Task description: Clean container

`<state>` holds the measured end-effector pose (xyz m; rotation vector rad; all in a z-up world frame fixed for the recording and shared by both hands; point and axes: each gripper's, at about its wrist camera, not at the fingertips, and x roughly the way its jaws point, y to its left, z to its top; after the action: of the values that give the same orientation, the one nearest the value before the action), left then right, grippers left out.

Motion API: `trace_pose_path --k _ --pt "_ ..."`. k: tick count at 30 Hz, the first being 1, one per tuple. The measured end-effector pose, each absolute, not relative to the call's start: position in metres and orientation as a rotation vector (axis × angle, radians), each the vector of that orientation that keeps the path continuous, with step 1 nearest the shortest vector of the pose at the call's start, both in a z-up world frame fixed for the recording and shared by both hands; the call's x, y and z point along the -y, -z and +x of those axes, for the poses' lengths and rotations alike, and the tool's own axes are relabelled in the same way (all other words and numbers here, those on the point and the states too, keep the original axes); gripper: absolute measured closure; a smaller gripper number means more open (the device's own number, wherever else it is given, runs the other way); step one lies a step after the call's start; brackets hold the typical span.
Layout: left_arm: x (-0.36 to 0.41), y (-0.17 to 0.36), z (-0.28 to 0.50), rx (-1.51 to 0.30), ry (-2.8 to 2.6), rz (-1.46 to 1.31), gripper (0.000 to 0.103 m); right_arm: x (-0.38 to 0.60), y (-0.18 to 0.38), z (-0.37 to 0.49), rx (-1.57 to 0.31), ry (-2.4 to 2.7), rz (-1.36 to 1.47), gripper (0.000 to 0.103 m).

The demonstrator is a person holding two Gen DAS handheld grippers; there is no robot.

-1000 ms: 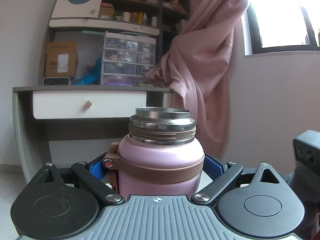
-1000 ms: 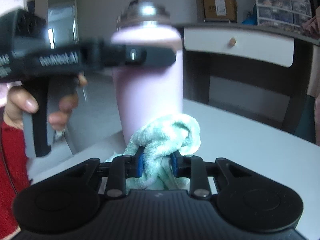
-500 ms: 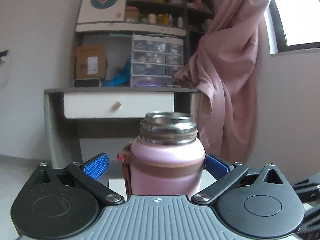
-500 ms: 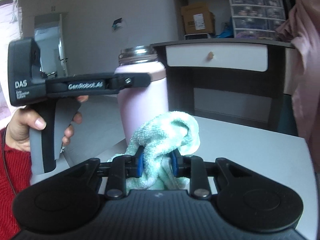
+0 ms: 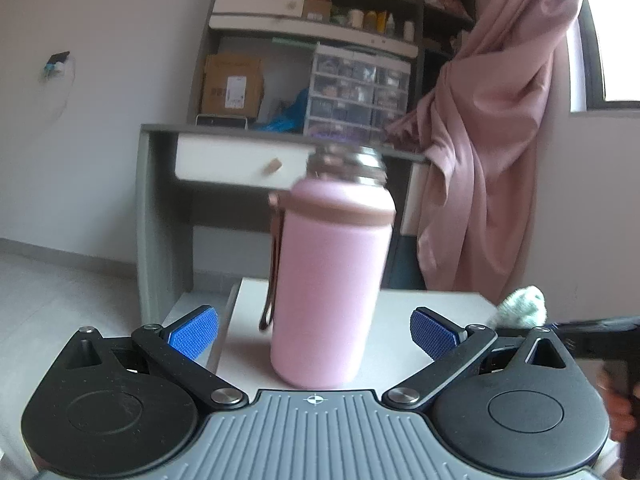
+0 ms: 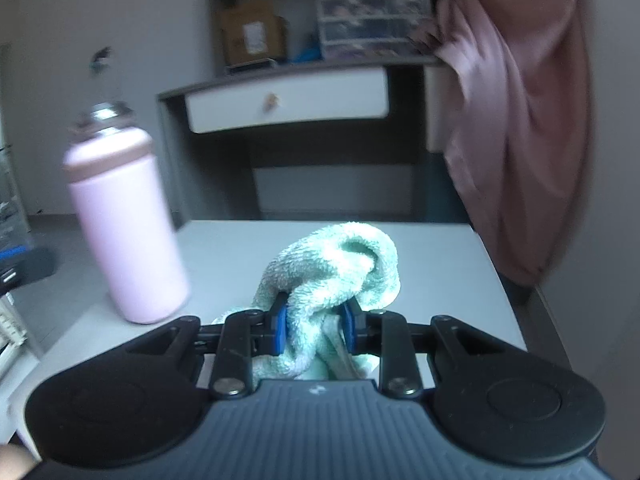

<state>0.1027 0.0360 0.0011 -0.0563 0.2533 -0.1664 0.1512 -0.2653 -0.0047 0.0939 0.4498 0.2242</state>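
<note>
Left tool (image 5: 314,330) gapes wide behind the bottle (image 5: 332,280); right tool (image 6: 316,330), at its 4 o'clock, grips the cloth (image 6: 340,264). Steady the bottle before wiping.

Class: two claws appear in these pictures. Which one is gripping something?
The right claw: its blue pads pinch the mint-green cloth. The left claw is open, clear of the pink bottle.

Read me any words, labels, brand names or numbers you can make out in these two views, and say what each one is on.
None can be read.
Cardboard box on the desk: a white printed label, too small and blurred.
Clear plastic drawer unit: contents and any labels blurred.
Pink bottle: no lettering visible.
Green towel: none.
</note>
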Motion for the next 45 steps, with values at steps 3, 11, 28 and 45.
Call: trace_pose_path --k 3,11,28,45 --pt "-0.032 0.004 0.091 -0.264 0.157 -0.034 0.000 0.264 0.016 0.156 -0.458 -0.166 0.104 0.076" --pt "-0.029 0.013 0.074 -0.306 0.148 -0.102 0.000 0.261 0.018 0.148 -0.457 -0.119 0.094 0.029" --pt "-0.008 0.016 0.001 -0.304 0.121 -0.036 0.000 0.243 0.007 0.038 -0.430 -0.131 0.047 0.015" --pt "0.000 0.034 -0.035 -0.372 0.133 -0.033 0.000 0.237 0.028 -0.009 -0.485 -0.118 0.100 0.015"
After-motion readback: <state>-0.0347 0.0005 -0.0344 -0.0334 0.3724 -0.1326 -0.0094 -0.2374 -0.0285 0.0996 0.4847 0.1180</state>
